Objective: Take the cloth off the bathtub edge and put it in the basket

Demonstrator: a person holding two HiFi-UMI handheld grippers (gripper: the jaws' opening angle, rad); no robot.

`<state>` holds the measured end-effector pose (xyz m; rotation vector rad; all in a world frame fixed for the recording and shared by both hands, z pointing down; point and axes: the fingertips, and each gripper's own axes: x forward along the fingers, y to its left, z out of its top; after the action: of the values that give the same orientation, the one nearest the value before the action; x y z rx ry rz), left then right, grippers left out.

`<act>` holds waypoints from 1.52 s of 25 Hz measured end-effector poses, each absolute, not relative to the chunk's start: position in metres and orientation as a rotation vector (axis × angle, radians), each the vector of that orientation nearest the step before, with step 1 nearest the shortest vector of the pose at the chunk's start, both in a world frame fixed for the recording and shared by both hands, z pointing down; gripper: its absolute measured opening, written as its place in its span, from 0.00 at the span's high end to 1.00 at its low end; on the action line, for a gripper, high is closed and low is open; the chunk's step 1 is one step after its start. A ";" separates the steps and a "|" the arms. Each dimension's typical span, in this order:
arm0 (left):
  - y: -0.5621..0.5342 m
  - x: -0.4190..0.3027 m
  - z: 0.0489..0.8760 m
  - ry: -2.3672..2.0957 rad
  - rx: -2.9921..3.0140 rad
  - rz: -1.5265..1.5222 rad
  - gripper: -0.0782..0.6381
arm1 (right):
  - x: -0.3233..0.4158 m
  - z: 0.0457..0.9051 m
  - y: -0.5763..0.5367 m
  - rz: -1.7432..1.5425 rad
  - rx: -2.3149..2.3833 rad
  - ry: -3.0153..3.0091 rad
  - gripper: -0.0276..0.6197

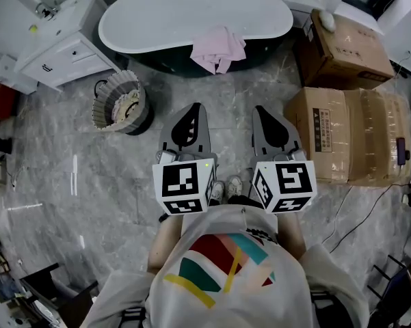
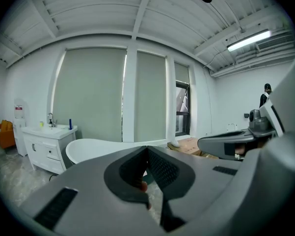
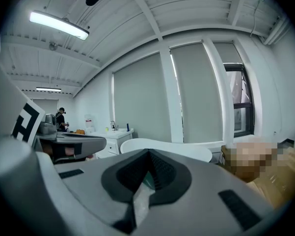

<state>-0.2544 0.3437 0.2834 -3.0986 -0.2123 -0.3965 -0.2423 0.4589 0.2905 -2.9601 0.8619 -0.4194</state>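
Head view: the white bathtub [image 1: 191, 12] stands at the top of the floor [image 1: 89, 190]. The pink cloth [image 1: 219, 48] hangs crumpled over the bathtub's near edge, right of its middle, with part of it draped down the dark outer wall. The basket [image 1: 121, 102] stands on the floor in front of the bathtub's left end, apart from it. A white vanity cabinet [image 1: 61, 39] sits just left of the bathtub, and 2 cardboard boxes [image 1: 345, 50] lie to its right. The left tool [image 1: 193, 108] and the right tool [image 1: 261, 111] are held side by side in front of the bathtub, both pointing toward it, well short of the cloth, each with its marker cube nearest the person's chest.

Left gripper view: the left tool [image 2: 147, 147] has its 2 jaws closed tip to tip, with nothing gripped. The bathtub [image 2: 103, 149] lies beyond the tips, the vanity cabinet [image 2: 46, 146] to its left, and the right tool [image 2: 226, 144] shows at the right.

Right gripper view: the right tool [image 3: 148, 151] also has its jaws together and empty. The bathtub [image 3: 172, 149] is straight ahead, the left tool [image 3: 73, 144] is at the left, and a person [image 3: 61, 117] stands far off, left of the bathtub.
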 end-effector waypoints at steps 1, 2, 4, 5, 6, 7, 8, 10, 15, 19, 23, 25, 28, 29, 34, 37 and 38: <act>0.346 -0.253 0.287 -0.210 -3.100 -0.416 0.87 | -0.240 0.294 0.463 -0.435 -2.956 0.846 0.94; 0.348 -0.251 0.290 -0.206 -3.100 -0.436 0.87 | -0.238 0.296 0.466 -0.449 -2.952 0.834 0.94; 0.354 -0.247 0.294 -0.200 -3.097 -0.466 0.87 | -0.234 0.299 0.474 -0.466 -2.947 0.820 0.94; 0.357 -0.245 0.296 -0.199 -3.096 -0.476 0.87 | -0.232 0.301 0.478 -0.470 -2.947 0.817 0.94; 0.361 -0.244 0.297 -0.197 -3.097 -0.480 0.87 | -0.231 0.302 0.483 -0.472 -2.947 0.815 0.94; 0.364 -0.243 0.298 -0.195 -3.097 -0.480 0.87 | -0.230 0.304 0.488 -0.474 -2.946 0.814 0.94; 0.368 -0.242 0.298 -0.191 -3.098 -0.477 0.87 | -0.230 0.306 0.492 -0.475 -2.943 0.815 0.94; 0.373 -0.240 0.298 -0.177 -3.099 -0.464 0.87 | -0.229 0.310 0.501 -0.474 -2.935 0.820 0.94; 0.378 -0.236 0.300 -0.136 -3.106 -0.432 0.87 | -0.224 0.321 0.514 -0.471 -2.924 0.837 0.94; 0.375 -0.231 0.295 -0.101 -3.110 -0.413 0.87 | -0.218 0.319 0.519 -0.460 -2.922 0.851 0.94; 0.369 -0.224 0.290 -0.077 -3.112 -0.387 0.87 | -0.212 0.314 0.522 -0.436 -2.921 0.854 0.94; 0.367 -0.219 0.289 -0.068 -3.114 -0.370 0.87 | -0.208 0.313 0.524 -0.418 -2.926 0.857 0.94; 0.364 -0.212 0.294 -0.066 -3.117 -0.363 0.87 | -0.201 0.315 0.527 -0.394 -2.931 0.854 0.94; 0.363 -0.211 0.296 -0.065 -3.119 -0.362 0.87 | -0.198 0.315 0.526 -0.387 -2.932 0.853 0.94; 0.351 -0.196 0.297 -0.071 -3.111 -0.334 0.87 | -0.179 0.310 0.515 -0.329 -2.943 0.859 0.94; 0.342 -0.184 0.298 -0.082 -3.111 -0.329 0.87 | -0.170 0.308 0.508 -0.312 -2.961 0.864 0.94; 0.339 -0.179 0.298 -0.085 -3.119 -0.329 0.87 | -0.167 0.308 0.507 -0.308 -2.968 0.864 0.94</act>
<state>-0.1790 0.3395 0.2985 -3.1188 -0.0847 -0.3286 -0.1669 0.5068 0.3080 -2.9677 0.8642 -0.3082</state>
